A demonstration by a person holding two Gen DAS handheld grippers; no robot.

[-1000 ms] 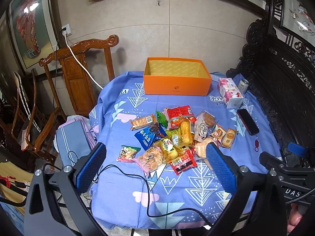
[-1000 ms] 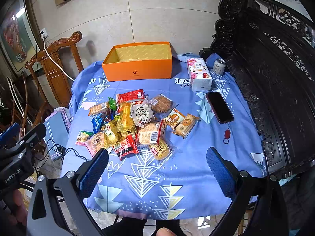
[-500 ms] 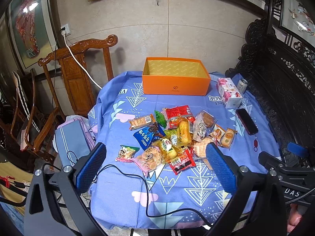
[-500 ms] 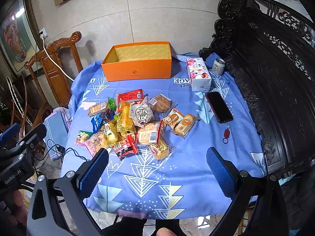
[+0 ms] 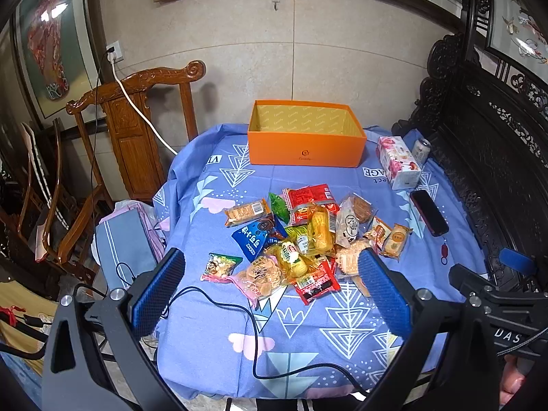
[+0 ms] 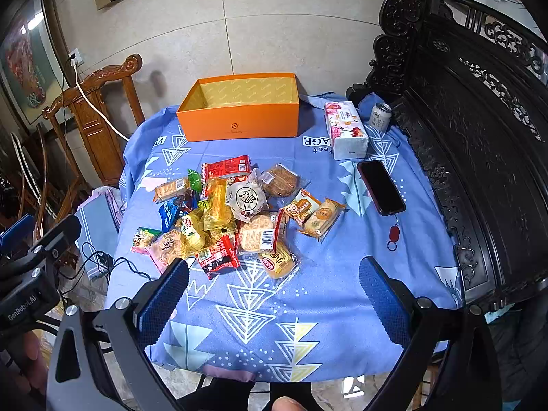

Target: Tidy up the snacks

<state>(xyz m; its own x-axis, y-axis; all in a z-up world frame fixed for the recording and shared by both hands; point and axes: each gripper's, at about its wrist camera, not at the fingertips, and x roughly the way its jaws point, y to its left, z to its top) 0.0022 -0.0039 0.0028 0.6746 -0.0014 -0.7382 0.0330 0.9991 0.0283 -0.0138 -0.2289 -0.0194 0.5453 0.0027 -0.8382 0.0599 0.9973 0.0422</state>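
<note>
1. Hardly anything has moved since a second ago: in my left wrist view the whole scene has slid very slightly left, and the right wrist view matches its earlier picture almost exactly.
2. My left gripper [image 5: 270, 294] hangs above the near edge of the table [image 5: 212, 349] with its jaws spread wide, holding nothing.
3. My right gripper [image 6: 274, 301] likewise hangs over the near edge, jaws wide apart and empty.
4. None of the snacks has shifted; the snack pile [image 6: 236, 215] lies in the middle of the table, packets overlapping one another.
5. A small green and pink packet [image 5: 219, 267] lies just apart from the pile, toward the left edge.
6. The orange box [image 6: 239, 120] stands open at the far edge, well apart from the pile, and I can see nothing inside it.
7. A tissue pack [image 6: 346, 133] sits beside the box toward the far right corner, with a can [image 6: 380, 116] just beyond it.
8. A phone [image 6: 380, 188] lies face up near the right edge.
9. A black cable [image 5: 253, 325] trails across the cloth at the near left corner.
</note>
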